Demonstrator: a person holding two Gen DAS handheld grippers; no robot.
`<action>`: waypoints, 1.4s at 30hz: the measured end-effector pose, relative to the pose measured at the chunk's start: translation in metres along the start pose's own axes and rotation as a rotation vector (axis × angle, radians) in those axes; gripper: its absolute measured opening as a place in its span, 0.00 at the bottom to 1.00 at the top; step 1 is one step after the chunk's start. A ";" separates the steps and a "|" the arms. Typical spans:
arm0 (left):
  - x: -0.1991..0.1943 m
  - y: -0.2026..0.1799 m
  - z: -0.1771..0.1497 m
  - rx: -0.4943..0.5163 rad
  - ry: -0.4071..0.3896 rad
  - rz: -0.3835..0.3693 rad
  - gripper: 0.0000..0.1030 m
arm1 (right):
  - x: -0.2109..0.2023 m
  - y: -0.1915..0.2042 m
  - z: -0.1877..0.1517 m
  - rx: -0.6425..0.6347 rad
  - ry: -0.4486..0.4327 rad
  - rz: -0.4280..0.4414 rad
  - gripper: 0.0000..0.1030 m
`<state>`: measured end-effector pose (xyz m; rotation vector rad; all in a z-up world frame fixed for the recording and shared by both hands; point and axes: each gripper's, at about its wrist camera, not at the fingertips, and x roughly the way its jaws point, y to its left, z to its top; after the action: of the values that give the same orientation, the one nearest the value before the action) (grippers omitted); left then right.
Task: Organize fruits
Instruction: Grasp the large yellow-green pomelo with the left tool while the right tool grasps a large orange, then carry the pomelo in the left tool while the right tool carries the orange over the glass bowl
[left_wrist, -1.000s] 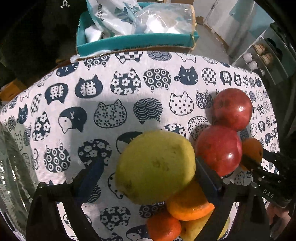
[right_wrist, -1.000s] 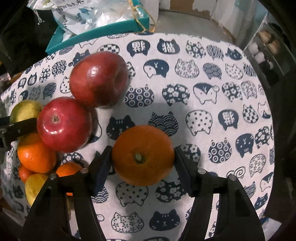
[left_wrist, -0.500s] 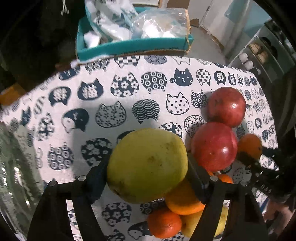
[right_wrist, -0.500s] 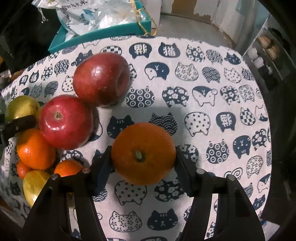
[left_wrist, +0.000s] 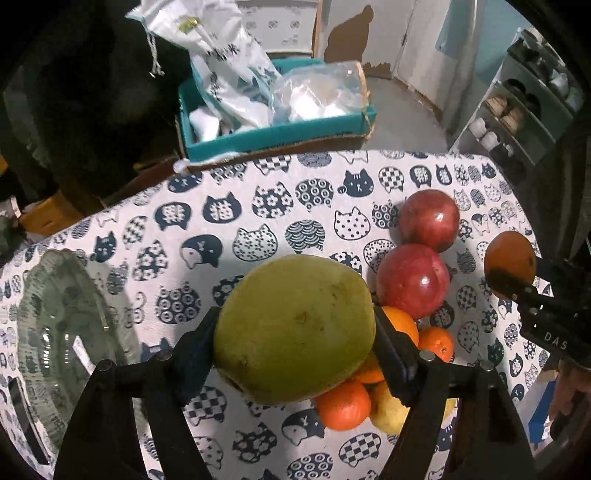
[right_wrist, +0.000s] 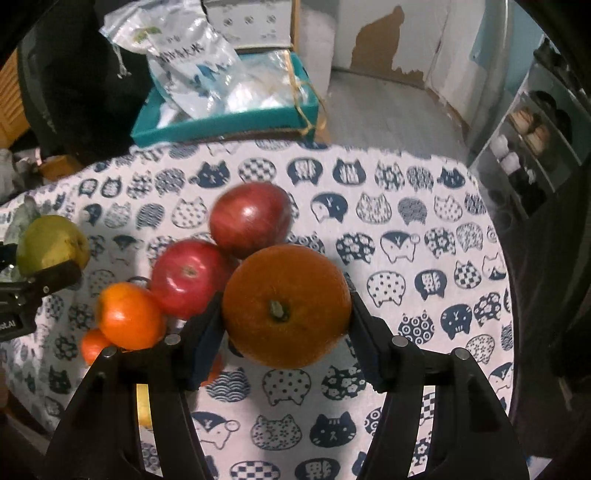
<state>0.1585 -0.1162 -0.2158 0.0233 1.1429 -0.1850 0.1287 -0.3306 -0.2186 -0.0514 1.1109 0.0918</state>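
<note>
My left gripper (left_wrist: 295, 339) is shut on a large yellow-green pear (left_wrist: 295, 328) and holds it above the cat-print tablecloth (left_wrist: 258, 206). My right gripper (right_wrist: 286, 317) is shut on a big orange (right_wrist: 286, 306), also lifted off the cloth; it shows in the left wrist view (left_wrist: 509, 262) at the right. Two red apples (left_wrist: 428, 218) (left_wrist: 412, 278), several small oranges (left_wrist: 343, 404) and a yellow fruit (left_wrist: 388, 413) lie in a cluster on the cloth. A clear glass bowl (left_wrist: 55, 332) stands at the left.
A teal box (left_wrist: 273, 136) full of plastic bags sits beyond the table's far edge. A shelf unit (right_wrist: 528, 147) stands at the right. The floor lies past the table's far and right edges.
Both grippers have risen and pulled back with their fruit. The pear and the orange have lifted off the cloth. The glass bowl has come further into the left view.
</note>
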 end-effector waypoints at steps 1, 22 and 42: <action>-0.006 0.001 -0.001 -0.001 -0.010 0.000 0.77 | -0.001 0.003 0.005 -0.001 -0.006 0.003 0.62; -0.121 0.034 -0.019 -0.041 -0.238 0.023 0.77 | -0.093 0.048 0.024 -0.054 -0.210 0.076 0.62; -0.188 0.083 -0.049 -0.103 -0.372 0.078 0.77 | -0.144 0.120 0.038 -0.152 -0.311 0.194 0.62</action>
<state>0.0522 -0.0034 -0.0723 -0.0556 0.7775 -0.0571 0.0871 -0.2144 -0.0725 -0.0632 0.7939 0.3467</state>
